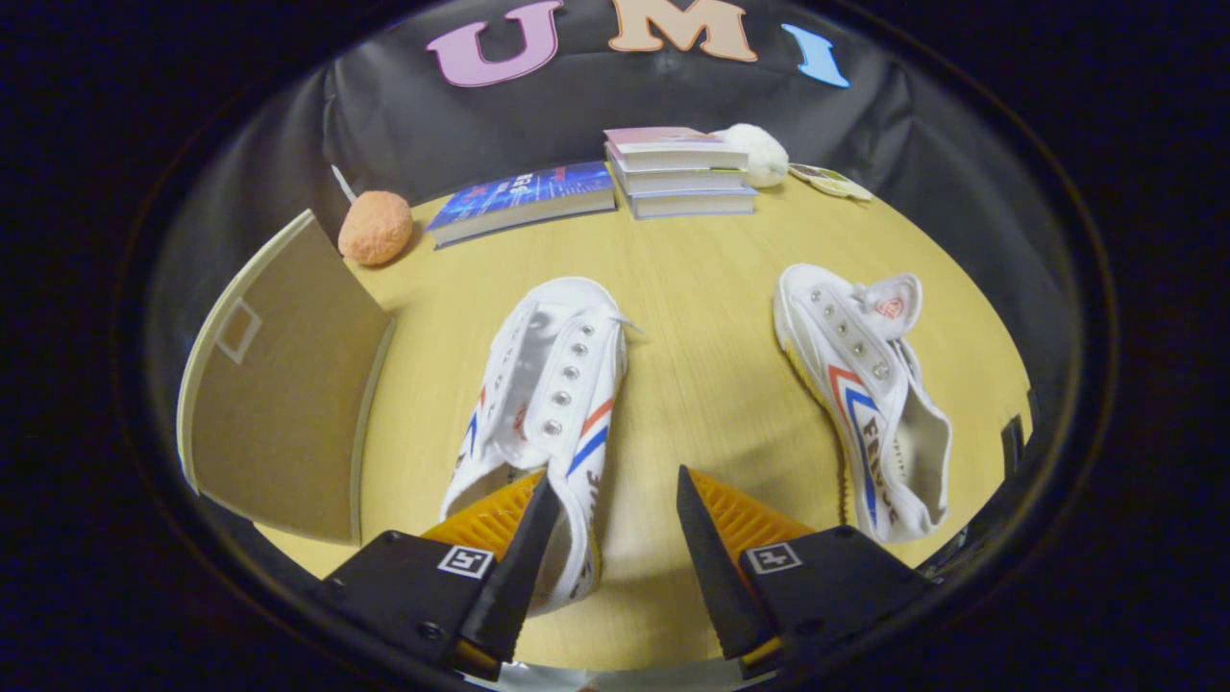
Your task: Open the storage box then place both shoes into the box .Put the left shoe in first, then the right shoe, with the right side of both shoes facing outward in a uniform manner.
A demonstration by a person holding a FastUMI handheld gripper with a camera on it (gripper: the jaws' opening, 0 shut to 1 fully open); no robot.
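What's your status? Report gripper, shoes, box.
Gripper open, one finger over near shoe. Second shoe lies apart on table. Box flap open beside. Nothing blocking.

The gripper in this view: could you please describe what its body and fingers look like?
The gripper has two wedge-shaped fingers tapering to points, ribbed on their outer faces and finely serrated along the inner edges. Each sits in a blocky black mount with visible screws, carrying a small square black-and-white marker on top.
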